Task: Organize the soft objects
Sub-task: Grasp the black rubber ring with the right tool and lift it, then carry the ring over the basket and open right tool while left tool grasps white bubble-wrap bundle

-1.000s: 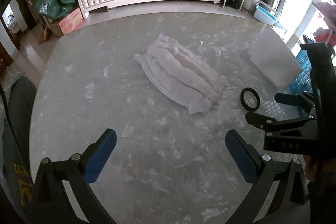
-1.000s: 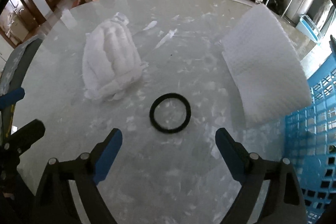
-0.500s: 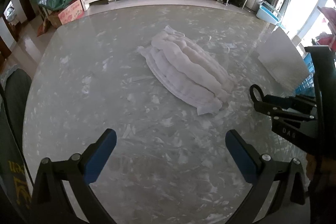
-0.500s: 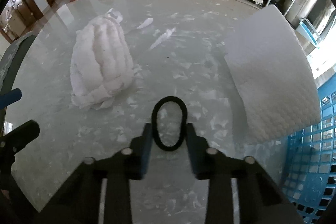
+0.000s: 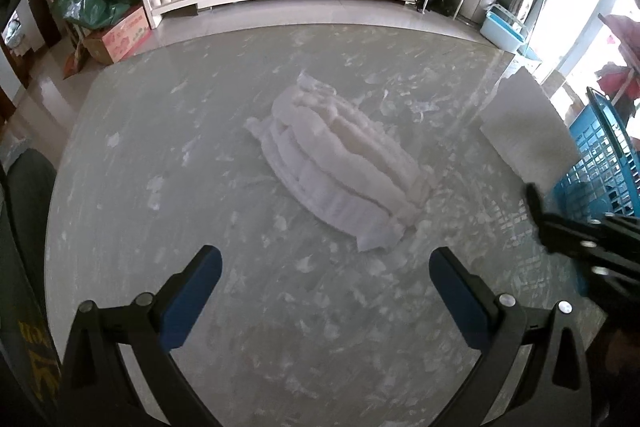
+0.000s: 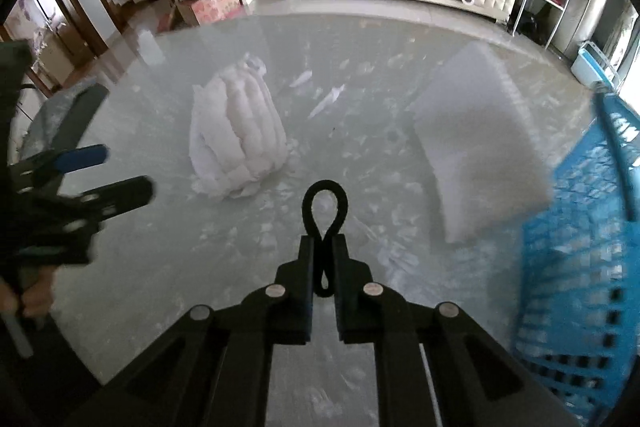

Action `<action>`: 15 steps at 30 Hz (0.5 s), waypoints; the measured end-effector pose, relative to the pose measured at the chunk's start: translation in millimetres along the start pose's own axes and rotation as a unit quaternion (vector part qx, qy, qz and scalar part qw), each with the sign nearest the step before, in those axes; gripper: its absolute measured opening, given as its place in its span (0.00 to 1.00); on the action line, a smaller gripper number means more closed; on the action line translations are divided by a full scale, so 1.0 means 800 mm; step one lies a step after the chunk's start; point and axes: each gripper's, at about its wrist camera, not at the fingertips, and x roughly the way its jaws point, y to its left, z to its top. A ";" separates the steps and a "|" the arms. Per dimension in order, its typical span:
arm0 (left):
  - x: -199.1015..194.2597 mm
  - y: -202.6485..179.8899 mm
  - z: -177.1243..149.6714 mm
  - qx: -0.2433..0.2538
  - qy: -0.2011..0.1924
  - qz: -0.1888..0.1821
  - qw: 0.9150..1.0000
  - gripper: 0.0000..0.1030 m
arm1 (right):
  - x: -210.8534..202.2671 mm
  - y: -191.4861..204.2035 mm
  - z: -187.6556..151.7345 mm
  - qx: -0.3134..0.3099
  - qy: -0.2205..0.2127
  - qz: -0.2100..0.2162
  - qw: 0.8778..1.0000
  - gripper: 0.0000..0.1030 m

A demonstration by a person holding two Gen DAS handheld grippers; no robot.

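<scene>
My right hand-held gripper [image 6: 323, 259] is clamped on the black hair band [image 6: 325, 205], squeezing it into a narrow figure-eight so its loop pokes out past the tips. It hangs clear of the table [image 6: 168, 267], lifted rather than dragged, I'd say because the blue basket [image 6: 576, 267] stands just to the right and the band has to clear its rim. The blur on that basket suggests I'm swinging towards it.

My left hand-held gripper [image 5: 325, 285] hovers low over the table with its blue pads spread wide and nothing between them. It faces the folded white fluffy cloth [image 5: 340, 163], which lies near the middle of the table (probably my next pick, as it is nearest that side). The white foam sheet [image 6: 480, 147] lies flat beside the basket, untouched. I judge the sorting barely begun.
</scene>
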 end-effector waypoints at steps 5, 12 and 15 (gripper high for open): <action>0.011 -0.012 0.012 0.004 0.004 -0.008 1.000 1.00 | -0.058 -0.018 -0.008 0.012 -0.032 0.006 0.999 0.08; 0.032 -0.028 0.023 0.004 0.016 -0.012 1.000 1.00 | -0.109 -0.071 -0.023 0.036 -0.058 -0.002 0.998 0.08; 0.043 -0.030 0.025 -0.004 0.026 -0.011 1.000 1.00 | -0.123 -0.087 -0.031 0.046 -0.066 -0.015 0.997 0.08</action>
